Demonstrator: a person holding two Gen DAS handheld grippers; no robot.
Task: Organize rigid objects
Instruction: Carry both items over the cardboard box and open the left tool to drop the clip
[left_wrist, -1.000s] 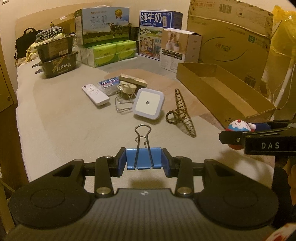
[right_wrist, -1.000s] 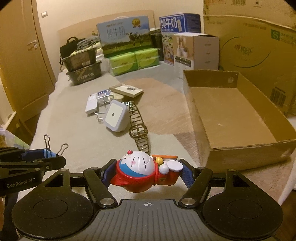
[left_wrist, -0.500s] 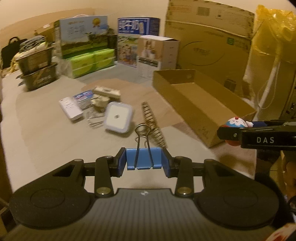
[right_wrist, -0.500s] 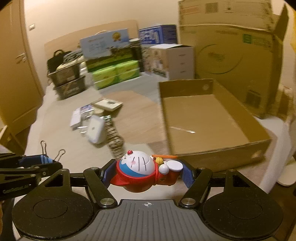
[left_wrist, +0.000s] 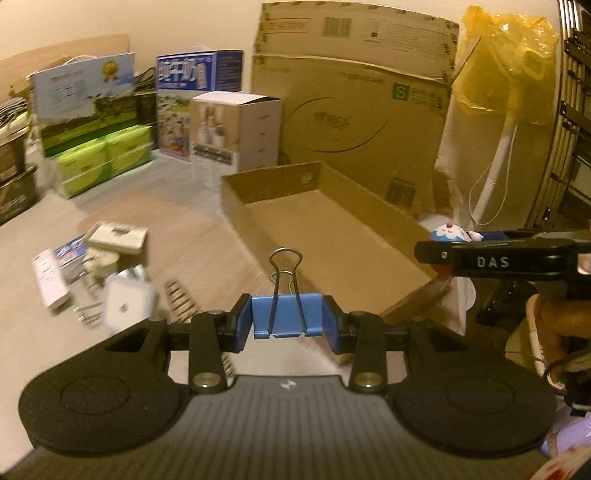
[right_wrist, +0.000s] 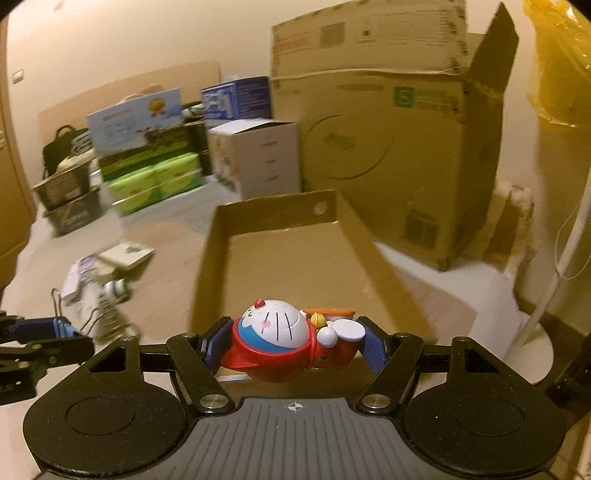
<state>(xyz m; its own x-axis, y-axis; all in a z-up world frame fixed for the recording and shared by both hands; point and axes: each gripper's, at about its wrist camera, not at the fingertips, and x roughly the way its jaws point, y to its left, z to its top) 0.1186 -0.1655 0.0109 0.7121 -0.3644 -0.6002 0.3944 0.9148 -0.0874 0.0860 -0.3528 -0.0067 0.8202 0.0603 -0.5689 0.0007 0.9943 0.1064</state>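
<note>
Carrying 2 items at once toward the shallow cardboard tray (left_wrist: 332, 236), I read this as the transport step, with both drops not yet made.

Left wrist view: my left hand-held gripper (left_wrist: 288, 325) sits at lower centre, its blue pads pinching a blue binder clip (left_wrist: 286, 317) by the body, wire handles standing upright. The tray fills the middle of the frame just beyond the clip, and I see nothing in it. At the right edge, the right hand-held gripper (left_wrist: 439, 254) juts in sideways with the toy peeking above it. The leftover pile lies blurred at left: a white remote (left_wrist: 50, 277), a square white night light (left_wrist: 125, 302) and a bronze hair claw (left_wrist: 181, 299).

Right wrist view: my right hand-held gripper (right_wrist: 291, 343) is pinching a red and blue cat figurine (right_wrist: 280, 339) lying on its side between the pads. The tray's near wall sits directly behind the toy at centre frame. The left gripper and its clip show at the lower left edge.

Next, I judge each hand needs to pass over the near wall, dip low inside, then spread the pads so both pieces land apart on the tray floor.
</note>
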